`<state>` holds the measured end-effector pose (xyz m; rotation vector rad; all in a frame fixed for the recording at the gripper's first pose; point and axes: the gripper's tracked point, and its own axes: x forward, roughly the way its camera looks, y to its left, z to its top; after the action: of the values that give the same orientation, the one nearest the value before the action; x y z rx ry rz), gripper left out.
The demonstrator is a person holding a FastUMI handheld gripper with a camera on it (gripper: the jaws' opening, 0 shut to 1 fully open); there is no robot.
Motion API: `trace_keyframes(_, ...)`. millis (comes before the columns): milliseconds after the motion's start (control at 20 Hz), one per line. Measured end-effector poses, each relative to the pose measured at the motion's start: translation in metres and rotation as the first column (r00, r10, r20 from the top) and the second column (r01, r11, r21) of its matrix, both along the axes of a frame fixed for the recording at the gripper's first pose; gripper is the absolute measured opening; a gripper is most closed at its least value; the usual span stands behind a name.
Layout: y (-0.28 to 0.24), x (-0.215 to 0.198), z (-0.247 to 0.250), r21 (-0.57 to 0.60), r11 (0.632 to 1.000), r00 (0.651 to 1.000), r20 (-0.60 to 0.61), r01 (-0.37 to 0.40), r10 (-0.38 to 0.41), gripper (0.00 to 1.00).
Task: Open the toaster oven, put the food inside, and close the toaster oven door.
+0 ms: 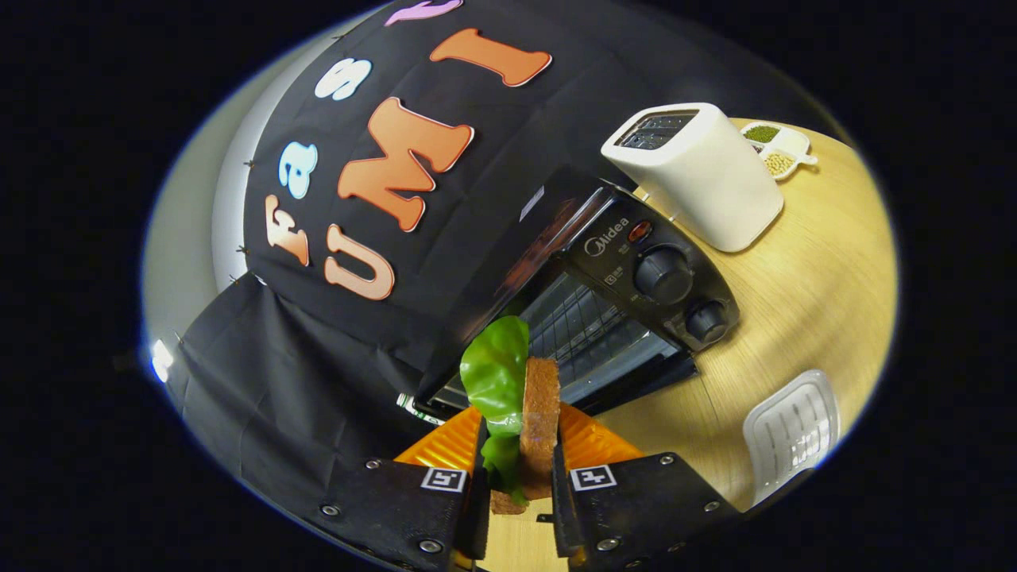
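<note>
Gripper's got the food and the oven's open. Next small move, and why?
Probably ease forward toward the oven cavity. The gripper is shut on the food, a bread slice with a lettuce leaf, held upright between the fingers. The door is down and the rack lies just beyond the food, so the way in looks clear.

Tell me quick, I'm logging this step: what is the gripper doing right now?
Gripper: closed on the food, a brown slice with a green leaf, both fingers pressing it, held just ahead of the open toaster oven.
</note>
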<state>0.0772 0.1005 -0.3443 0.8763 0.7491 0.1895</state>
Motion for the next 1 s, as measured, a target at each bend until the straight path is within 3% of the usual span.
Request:
trace_keyframes(100, 0.011, 0.008, -0.021, 0.005, 0.999, 0.999, -0.023, 0.032, -0.032, 0.33)
trace_keyframes(250, 0.023, 0.022, -0.025, 0.101, 0.991, 0.997, -0.004, 0.083, -0.083, 0.33)
trace_keyframes(700, 0.027, 0.074, -0.048, 0.157, 0.964, 0.973, 0.048, 0.216, -0.226, 0.33)
trace_keyframes(1000, 0.018, 0.100, -0.066, 0.110, 0.946, 0.944, 0.094, 0.305, -0.315, 0.33)
